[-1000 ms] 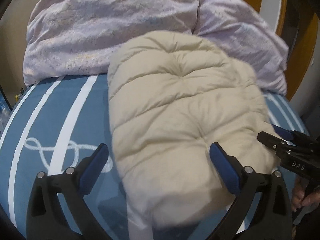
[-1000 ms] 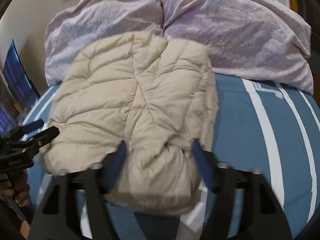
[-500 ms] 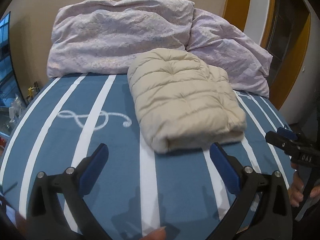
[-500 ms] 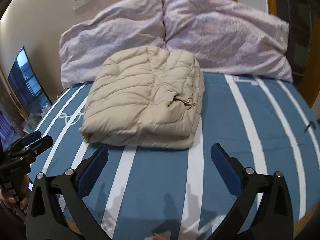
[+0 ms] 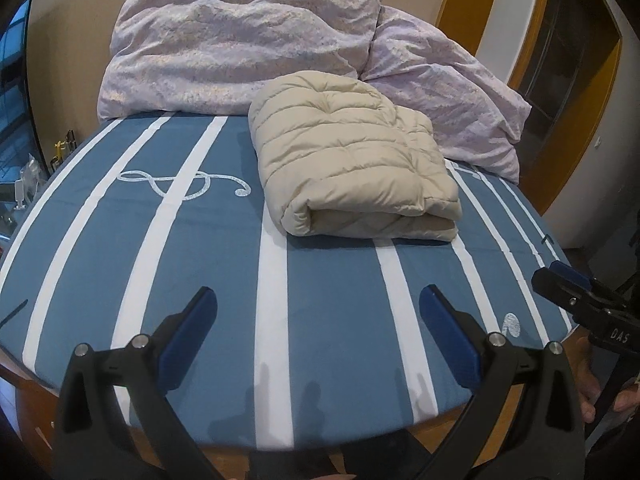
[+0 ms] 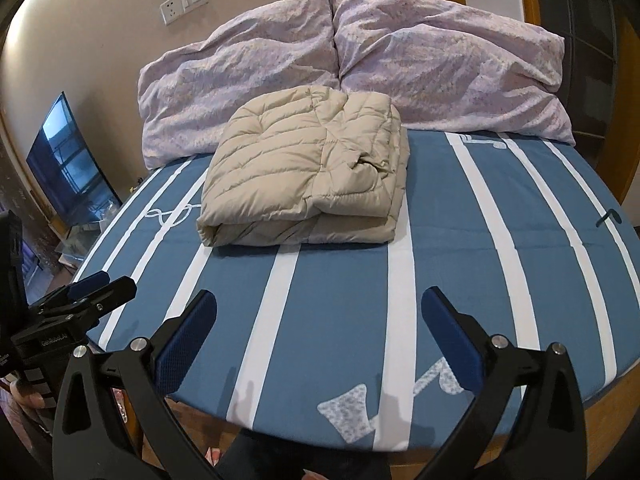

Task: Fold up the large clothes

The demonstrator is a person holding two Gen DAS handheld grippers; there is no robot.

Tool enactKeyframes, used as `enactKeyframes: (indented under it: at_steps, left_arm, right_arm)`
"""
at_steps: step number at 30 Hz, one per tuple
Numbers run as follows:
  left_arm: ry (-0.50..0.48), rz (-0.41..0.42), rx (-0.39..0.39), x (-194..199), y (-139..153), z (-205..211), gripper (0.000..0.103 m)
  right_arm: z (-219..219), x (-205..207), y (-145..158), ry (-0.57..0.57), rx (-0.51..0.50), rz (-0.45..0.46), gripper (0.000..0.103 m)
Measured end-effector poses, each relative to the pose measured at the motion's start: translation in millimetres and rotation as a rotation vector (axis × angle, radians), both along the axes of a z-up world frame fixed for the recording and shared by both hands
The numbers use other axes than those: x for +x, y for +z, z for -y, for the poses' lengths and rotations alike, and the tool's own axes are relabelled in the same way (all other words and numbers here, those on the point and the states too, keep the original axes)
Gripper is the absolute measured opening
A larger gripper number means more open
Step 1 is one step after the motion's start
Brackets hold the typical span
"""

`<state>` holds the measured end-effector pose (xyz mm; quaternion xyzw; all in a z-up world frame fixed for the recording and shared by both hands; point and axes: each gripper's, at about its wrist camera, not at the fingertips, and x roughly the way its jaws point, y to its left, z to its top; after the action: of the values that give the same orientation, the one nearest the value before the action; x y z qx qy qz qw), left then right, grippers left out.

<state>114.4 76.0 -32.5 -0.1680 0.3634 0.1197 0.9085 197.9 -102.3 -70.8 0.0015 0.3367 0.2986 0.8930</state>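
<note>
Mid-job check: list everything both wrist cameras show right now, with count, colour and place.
Folded puffer jacket: one, beige, on the bed in front of the pillows.
Pillows: two, pale lilac, side by side at the head of the bed.
Bed cover: one, blue with white stripes and music-note motifs.
Wall socket panel: white, above the pillows.
Screen: one, dark, left of the bed.
Left hand-held gripper: open, empty, over the bed's near edge.
Right hand-held gripper: open, empty, over the near edge.
</note>
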Motion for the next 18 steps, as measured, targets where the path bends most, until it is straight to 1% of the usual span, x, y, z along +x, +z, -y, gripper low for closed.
enactKeyframes:
  at_steps: [7,11,18]
  left_arm:
    - [0.004,-0.013,-0.033,-8,0,0,0.101]
    - [-0.024,-0.016,-0.066,-9,2,5,0.101]
    - [-0.04,-0.005,-0.071,-11,9,13,0.101]
  right_arm:
    - [5,-11,6,0.027,0.022,0.003,0.102]
    - [6,-16,9,0.057,0.046,-0.01,0.102]
    - [8,-24,13,0.073,0.06,-0.006,0.102]
